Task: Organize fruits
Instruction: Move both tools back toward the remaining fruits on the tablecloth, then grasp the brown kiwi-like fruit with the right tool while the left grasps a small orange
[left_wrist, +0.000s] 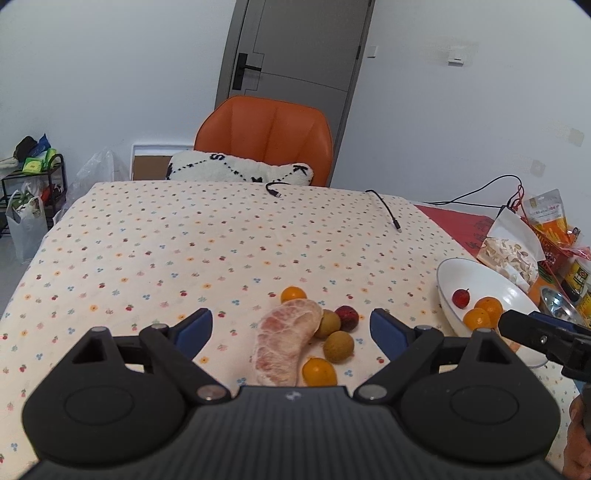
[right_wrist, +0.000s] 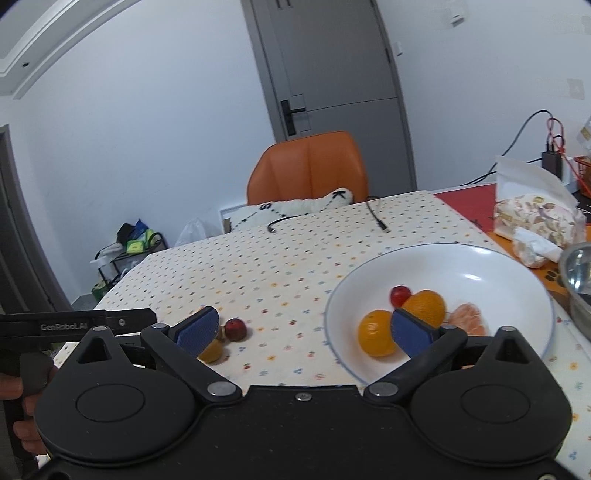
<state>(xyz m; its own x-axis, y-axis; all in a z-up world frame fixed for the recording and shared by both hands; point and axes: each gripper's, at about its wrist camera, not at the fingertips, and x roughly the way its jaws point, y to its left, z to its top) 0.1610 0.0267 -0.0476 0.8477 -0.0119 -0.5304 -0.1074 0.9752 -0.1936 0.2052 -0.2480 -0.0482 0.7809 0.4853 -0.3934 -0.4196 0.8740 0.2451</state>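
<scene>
Roughly half the sorting looked done, judging from the left wrist view. On the dotted tablecloth (left_wrist: 184, 240) a loose cluster was waiting just ahead of the left gripper (left_wrist: 291, 328), whose jaws stood wide apart and held nothing. That cluster was made up of a large peeled pomelo segment (left_wrist: 284, 343), two brownish longans (left_wrist: 332, 334) touching beside it, a dark red plum (left_wrist: 347, 316), a small orange fruit (left_wrist: 293, 294) behind the segment and another small orange (left_wrist: 319, 371) nearest the camera. Off to the right sat the white bowl (left_wrist: 491, 280), which held a small red fruit (left_wrist: 460, 297) and two oranges (left_wrist: 484, 313) side by side. The right gripper's black body reached in over the near rim of that bowl.

From the right wrist view, the right gripper (right_wrist: 306, 332) was likewise spread open and empty, with one blue pad over the cloth and the other over the bowl's (right_wrist: 509, 295) near side. Inside lay the two oranges (right_wrist: 399, 321), the small red fruit (right_wrist: 400, 294) behind them and a peeled citrus piece (right_wrist: 469, 319) to their right, four things in all. The red plum (right_wrist: 235, 328) and the fruit around it were partly hidden behind the left pad, clear of the bowl.

I judged that six pieces remained on the cloth to be carried across, the soft segment likely the most delicate.
</scene>
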